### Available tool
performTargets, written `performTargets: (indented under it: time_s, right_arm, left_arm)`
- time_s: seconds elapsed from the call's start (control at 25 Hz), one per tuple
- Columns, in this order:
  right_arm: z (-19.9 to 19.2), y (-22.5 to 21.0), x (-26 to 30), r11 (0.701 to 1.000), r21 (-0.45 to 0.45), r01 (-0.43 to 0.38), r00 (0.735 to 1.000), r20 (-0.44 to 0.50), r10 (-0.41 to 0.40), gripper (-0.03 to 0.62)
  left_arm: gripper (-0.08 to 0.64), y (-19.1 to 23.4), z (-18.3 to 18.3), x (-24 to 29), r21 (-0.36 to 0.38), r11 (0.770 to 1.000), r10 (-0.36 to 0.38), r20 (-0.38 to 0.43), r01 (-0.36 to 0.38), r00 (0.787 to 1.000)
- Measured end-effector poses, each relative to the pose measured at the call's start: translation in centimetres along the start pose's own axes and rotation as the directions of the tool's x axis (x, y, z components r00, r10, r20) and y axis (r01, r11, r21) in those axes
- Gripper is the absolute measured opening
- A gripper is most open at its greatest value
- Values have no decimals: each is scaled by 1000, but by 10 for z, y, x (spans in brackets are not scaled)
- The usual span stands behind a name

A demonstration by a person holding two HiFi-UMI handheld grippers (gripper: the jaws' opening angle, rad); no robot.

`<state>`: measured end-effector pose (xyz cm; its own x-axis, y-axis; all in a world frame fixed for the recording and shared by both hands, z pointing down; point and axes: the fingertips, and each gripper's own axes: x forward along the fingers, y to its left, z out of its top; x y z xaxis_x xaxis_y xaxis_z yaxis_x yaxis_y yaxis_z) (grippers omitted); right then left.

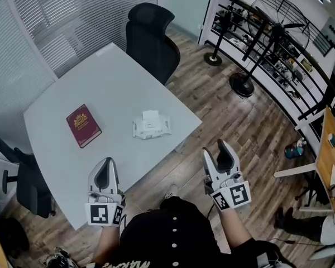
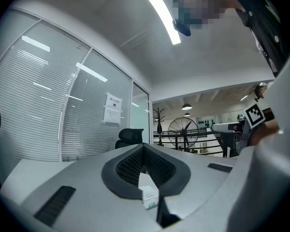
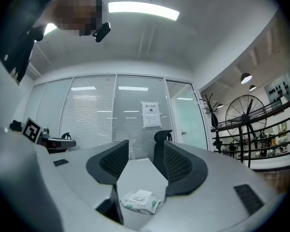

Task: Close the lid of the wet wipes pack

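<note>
The wet wipes pack lies far ahead on the surface, long axis left-right. The spread, empty right tongs face it squarely; the left tongs are pressed together.

White soft wet wipes pack, flat on grey worktop near right edge; lid apparently flipped open.

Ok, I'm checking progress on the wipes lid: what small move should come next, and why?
Probably ease the right gripper forward toward the wet wipes pack: its lid looks flipped open, and the gripper, jaws apart and empty, hangs short of the table.
</note>
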<state>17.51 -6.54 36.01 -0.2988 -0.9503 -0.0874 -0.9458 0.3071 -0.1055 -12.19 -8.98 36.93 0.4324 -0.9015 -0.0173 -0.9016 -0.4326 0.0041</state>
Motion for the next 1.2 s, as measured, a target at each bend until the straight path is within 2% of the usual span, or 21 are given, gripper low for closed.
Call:
performTargets:
  time_s: [0.44,0.64,0.88,1.2]
  right_arm:
    - [-5,-45,40,997,30,-71,997,-26,72,224]
    - [-14,-51,58,993,36,-110,992,-51,111,224]
    - [-27,-52,85,989,46,-138,987,-76,141,215]
    - [-83,-48,143,968,177,-179,963,-171,209,212]
  left_arm:
    - [6,-16,5,44,15,997,69,3,-69,998]
    - [8,-19,3,47,43,995,91,-1,-91,996]
    - [8,-5,-7,55,39,994,105,-28,-103,994]
    - [6,25,-15,81,39,994,101,-33,-100,994]
